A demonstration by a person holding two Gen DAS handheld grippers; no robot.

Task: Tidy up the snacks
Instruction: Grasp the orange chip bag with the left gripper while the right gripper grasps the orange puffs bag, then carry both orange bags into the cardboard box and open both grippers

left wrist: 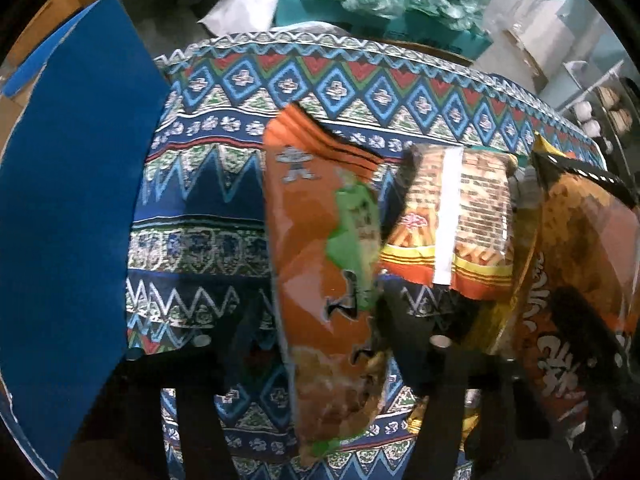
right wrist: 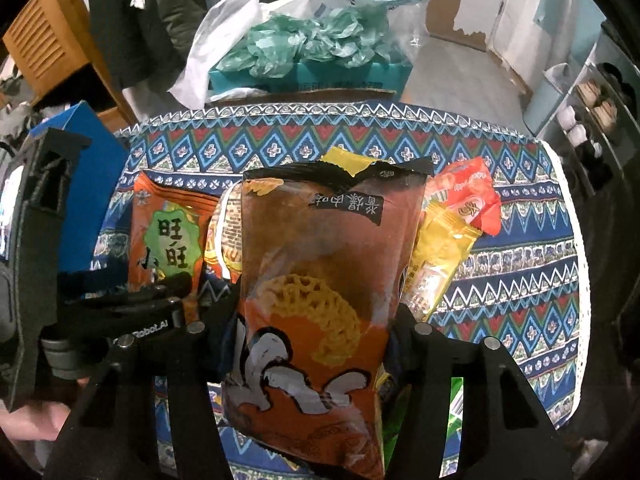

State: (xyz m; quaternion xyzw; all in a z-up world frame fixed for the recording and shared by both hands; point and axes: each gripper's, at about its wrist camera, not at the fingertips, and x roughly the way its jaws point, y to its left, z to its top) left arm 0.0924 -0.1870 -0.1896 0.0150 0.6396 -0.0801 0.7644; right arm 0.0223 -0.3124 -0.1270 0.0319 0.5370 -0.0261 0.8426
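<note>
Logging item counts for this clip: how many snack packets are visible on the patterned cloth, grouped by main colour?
Orange with green panel: 1
Orange-brown with lattice puff picture: 1
Brick-pattern print: 1
Yellow: 1
Red: 1
Total: 5, though a green wrapper edge low in the right wrist view may be another.

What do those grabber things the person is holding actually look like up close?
Both are matte black plastic. The right tool has two broad angular fingers with round silver bolts near the tips. The left tool, seen from the right camera, has white "Robot.AI" lettering. No cables or sleeves show.
</note>
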